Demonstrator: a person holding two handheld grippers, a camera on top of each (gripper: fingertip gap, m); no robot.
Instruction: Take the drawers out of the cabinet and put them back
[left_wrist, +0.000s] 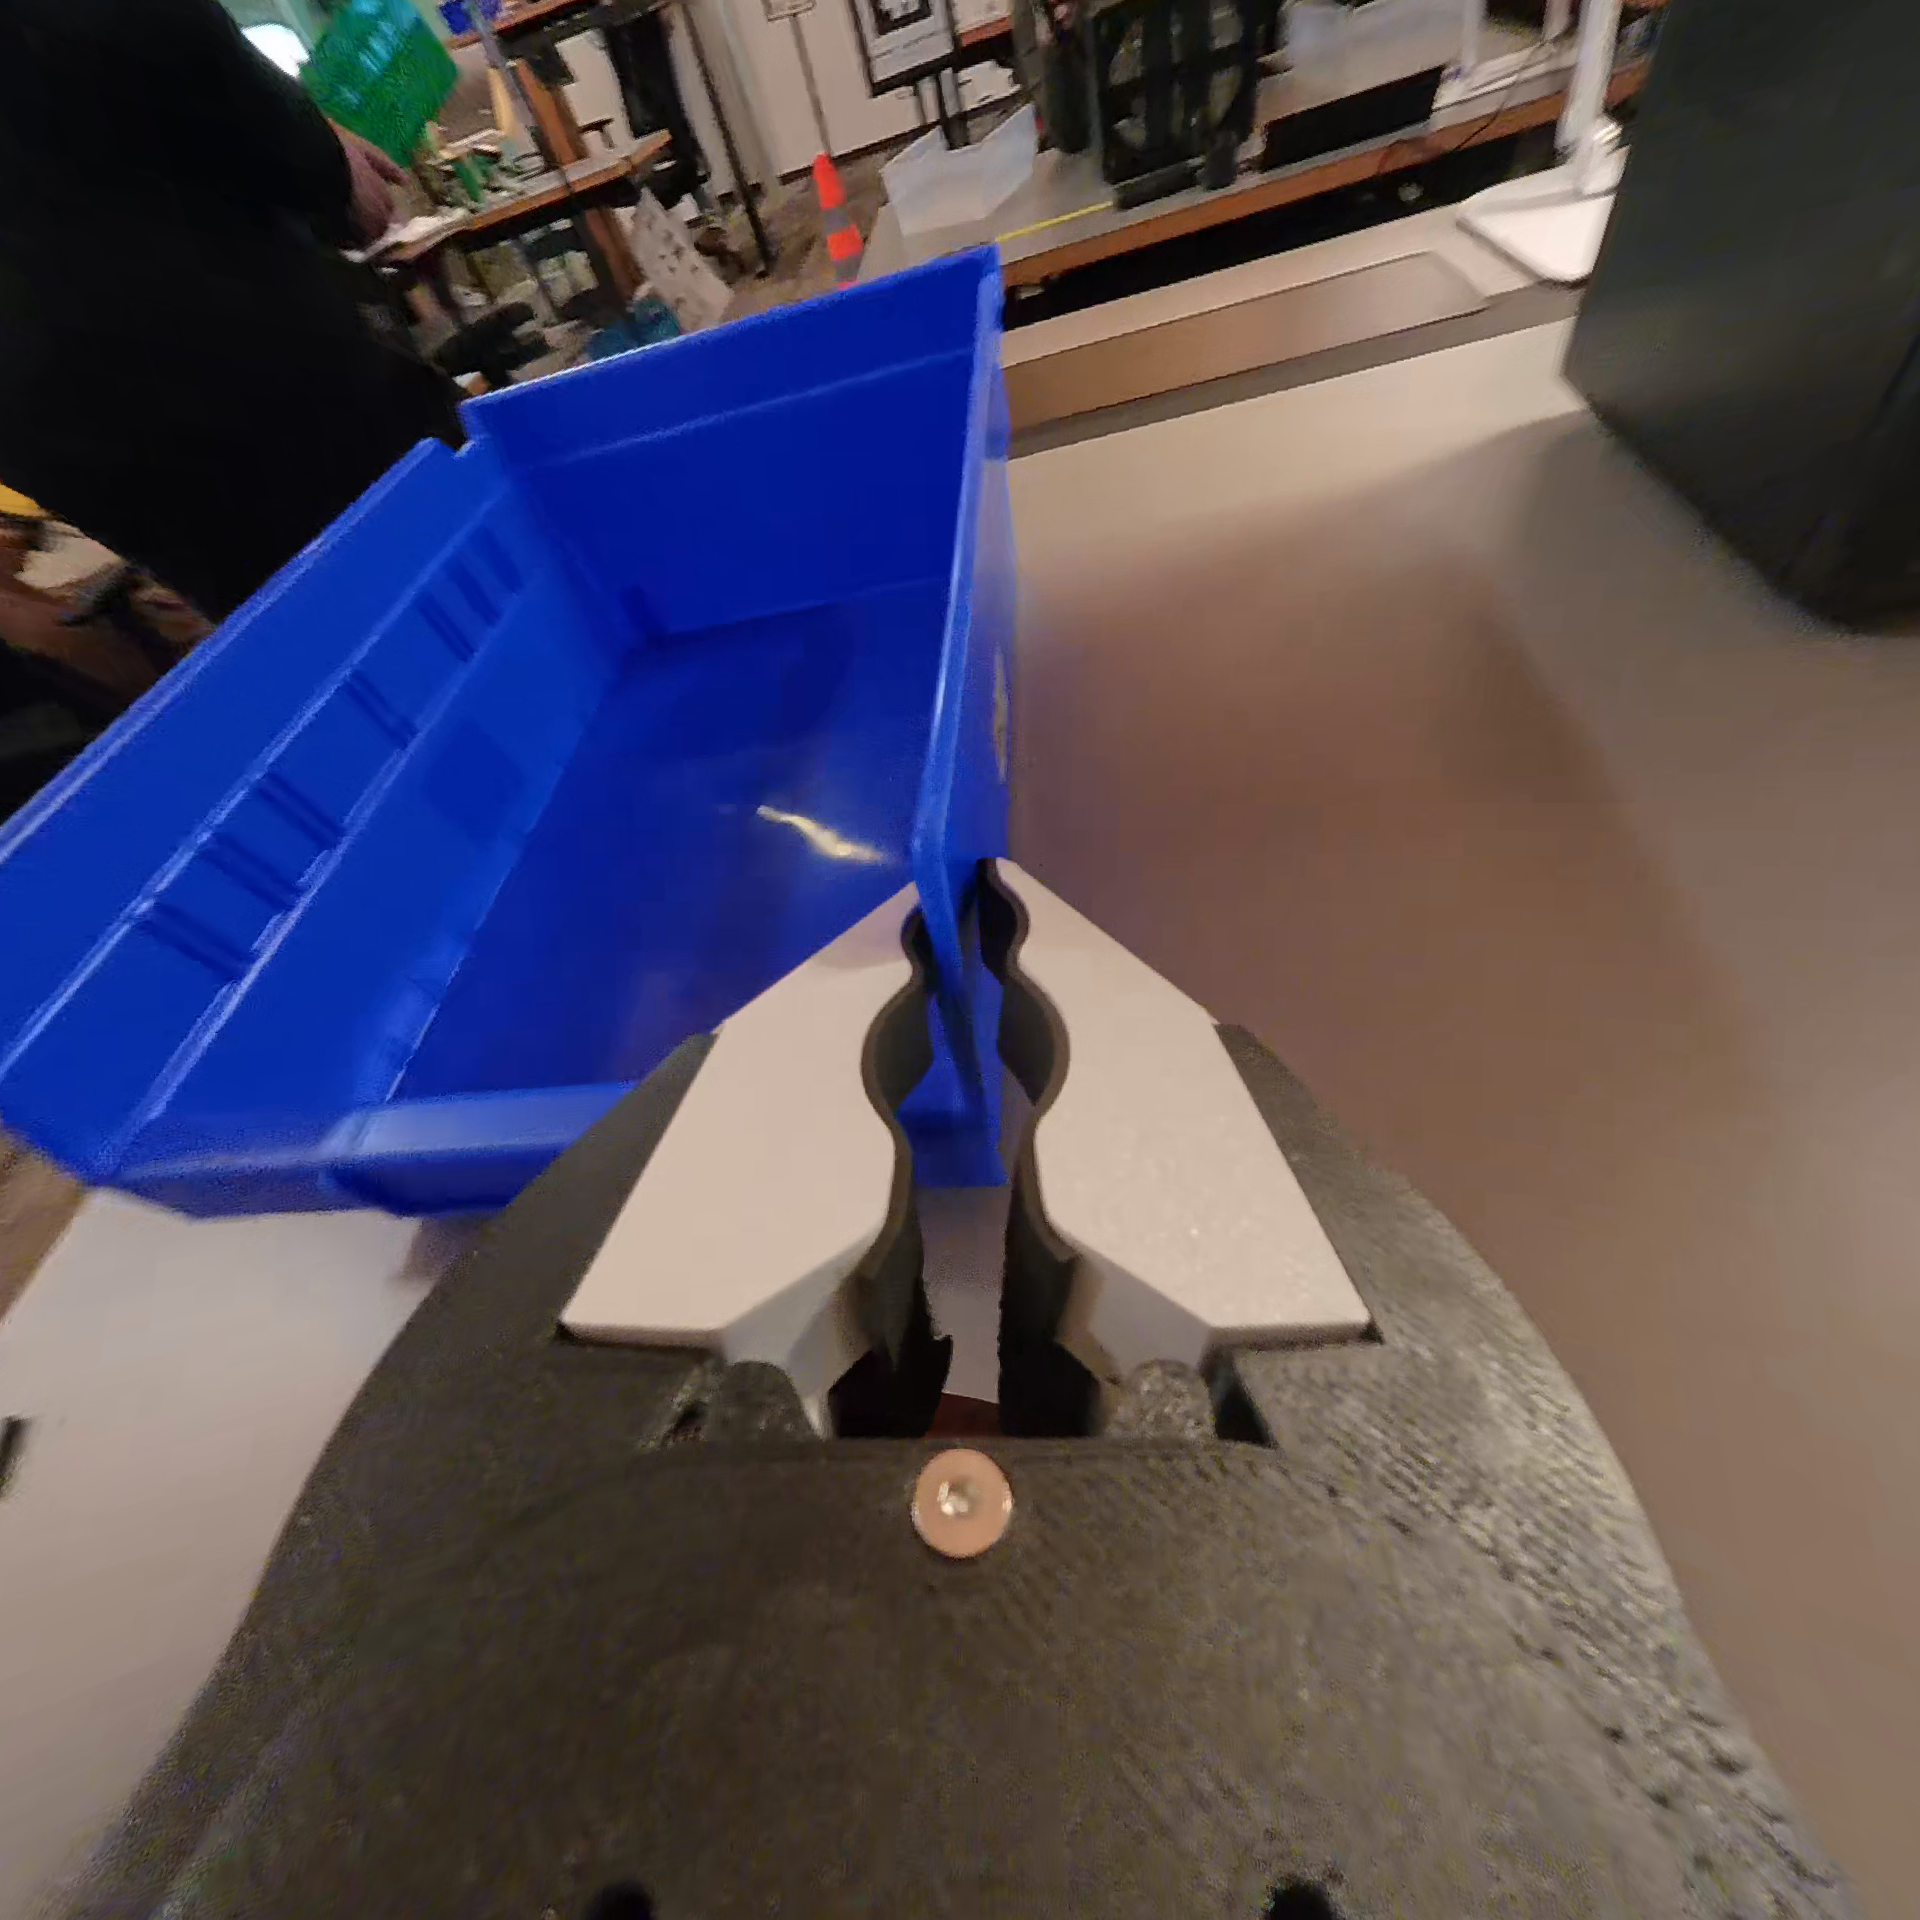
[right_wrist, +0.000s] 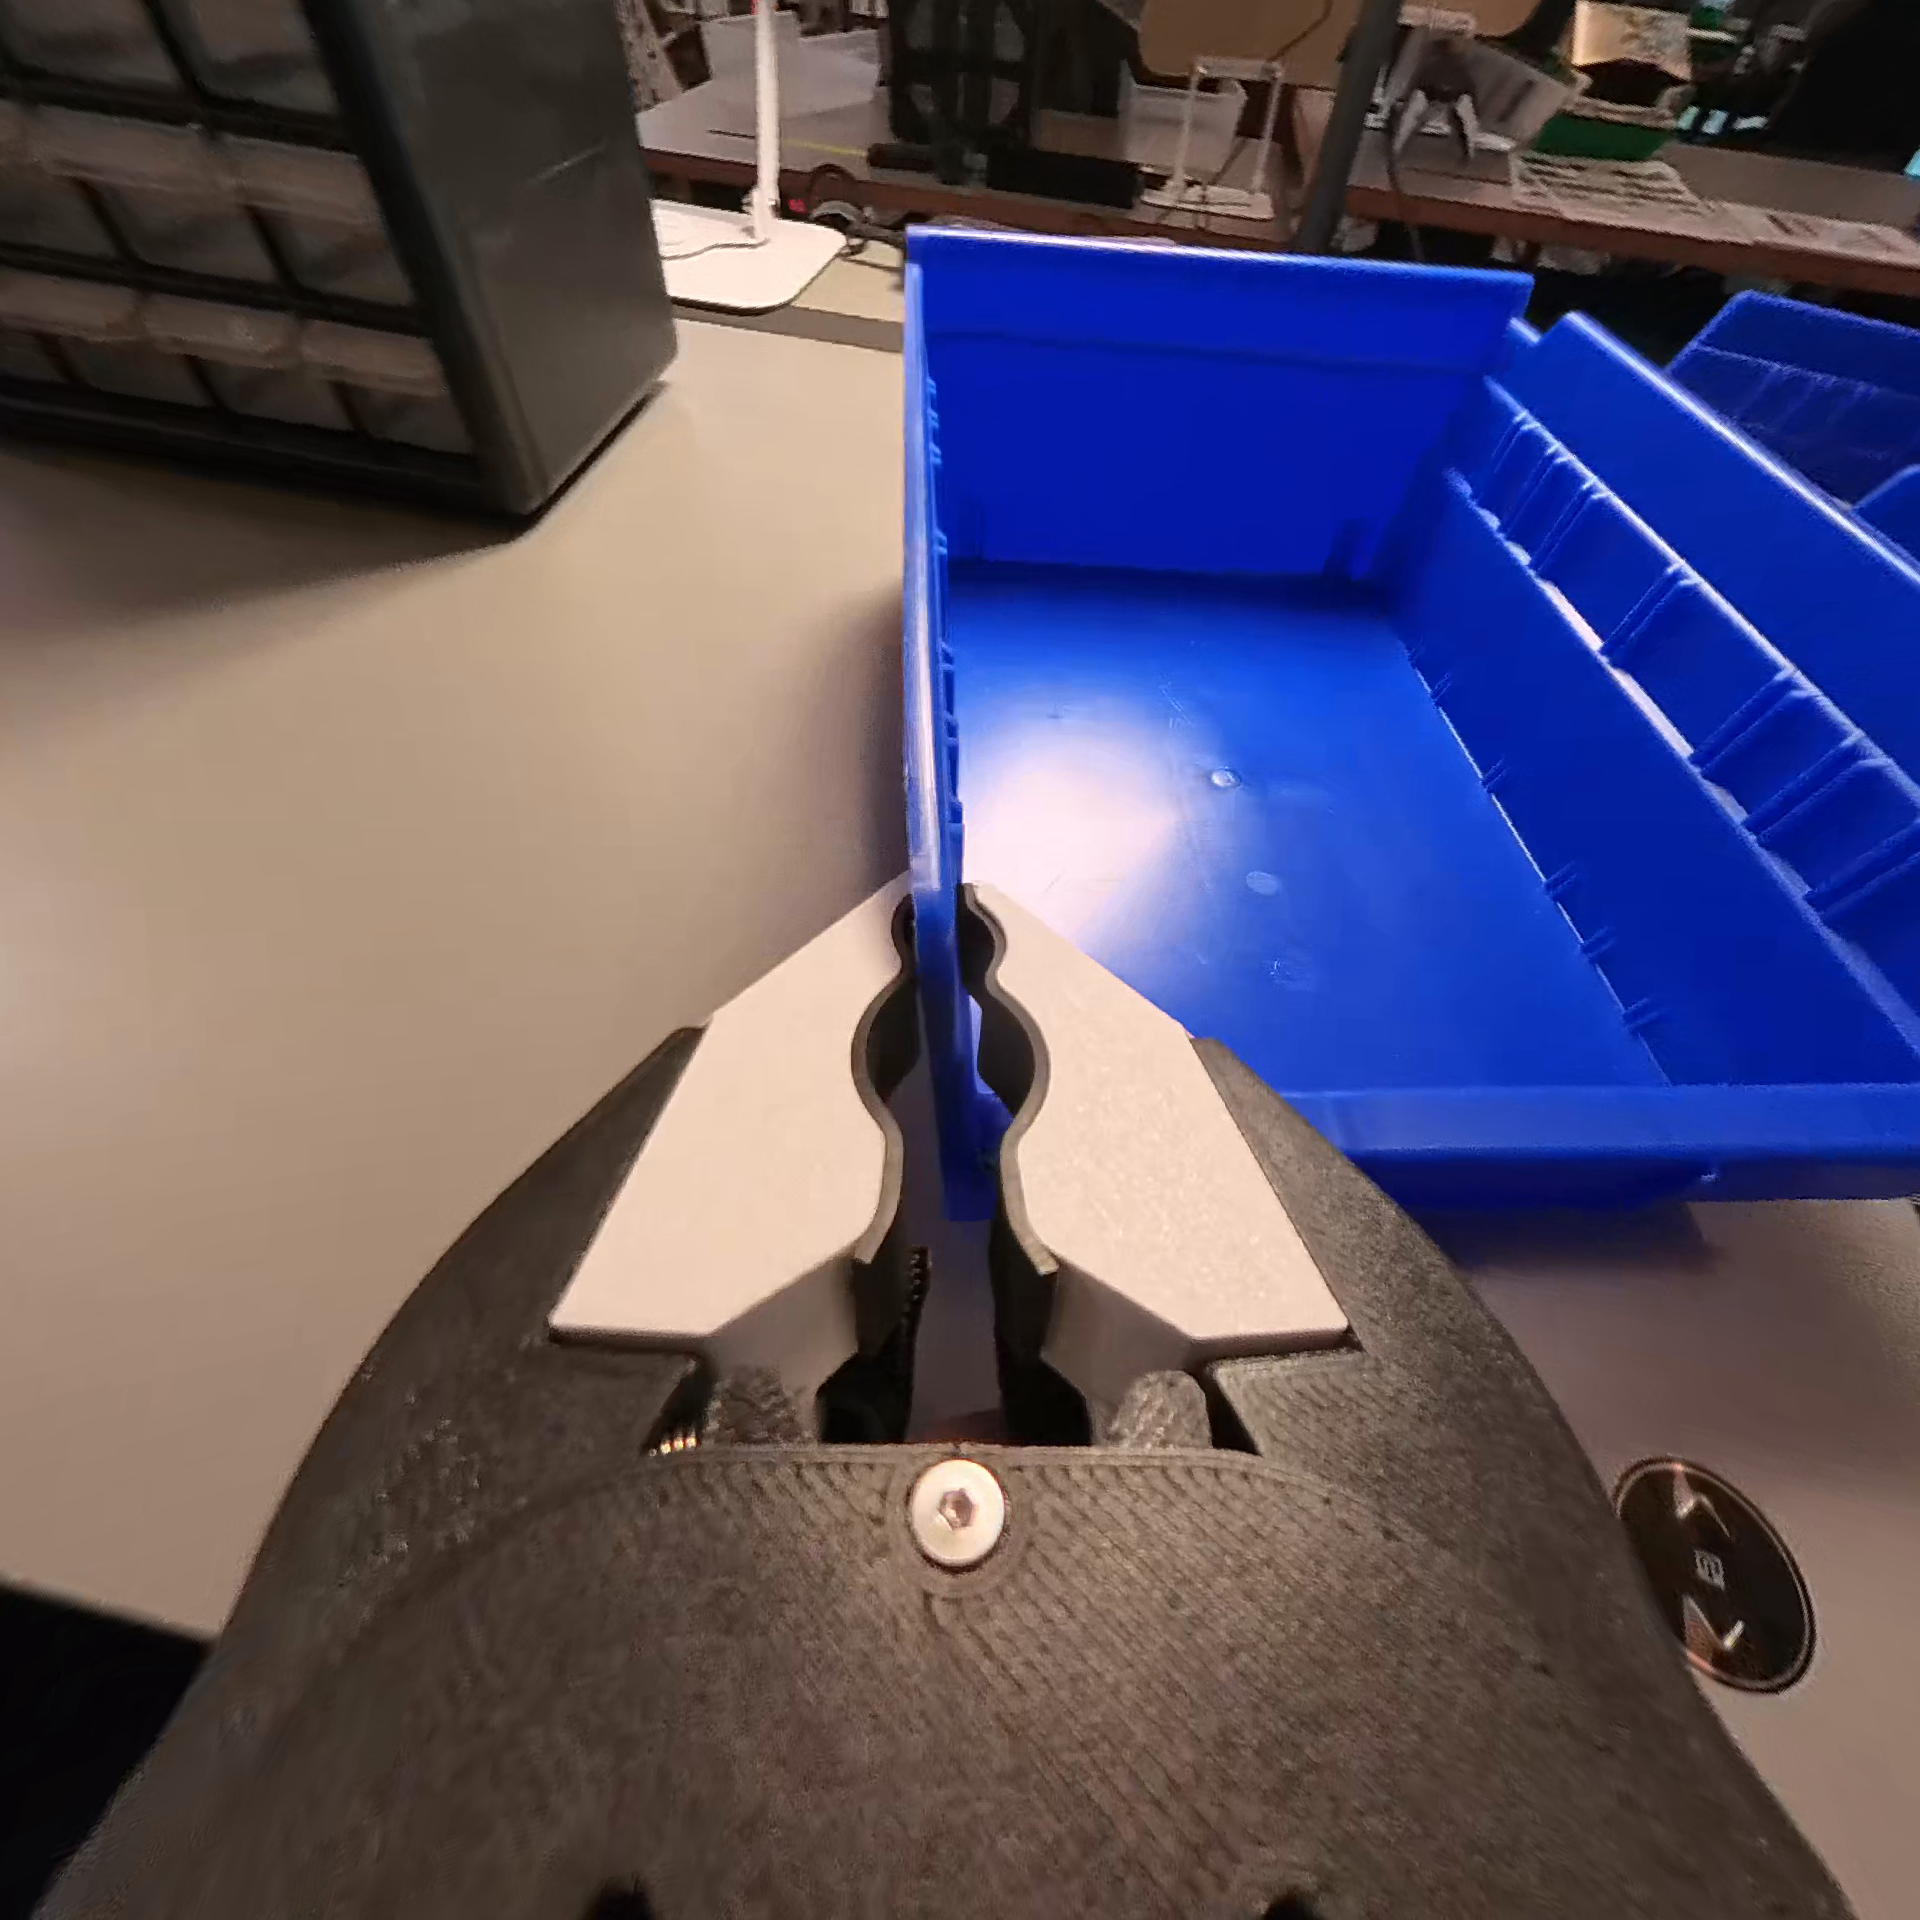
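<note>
Both fingers (left_wrist: 1101, 1091) of the left gripper (left_wrist: 961, 894) were pinched onto the thin right-hand side wall of a blue bin (left_wrist: 644, 790), pads pressed against both faces of the wall near its front corner. That bin was tilted above the grey table (left_wrist: 1455, 831). Across the table, the right gripper (right_wrist: 935, 904) clamped the left-hand side wall of a blue bin (right_wrist: 1299, 790) in the same way, one finger (right_wrist: 790, 1091) outside, the other inside. This bin sat on the table beside other blue bins (right_wrist: 1808, 405). A grey drawer cabinet (right_wrist: 312, 239) stood at the far left, well apart from it.
</note>
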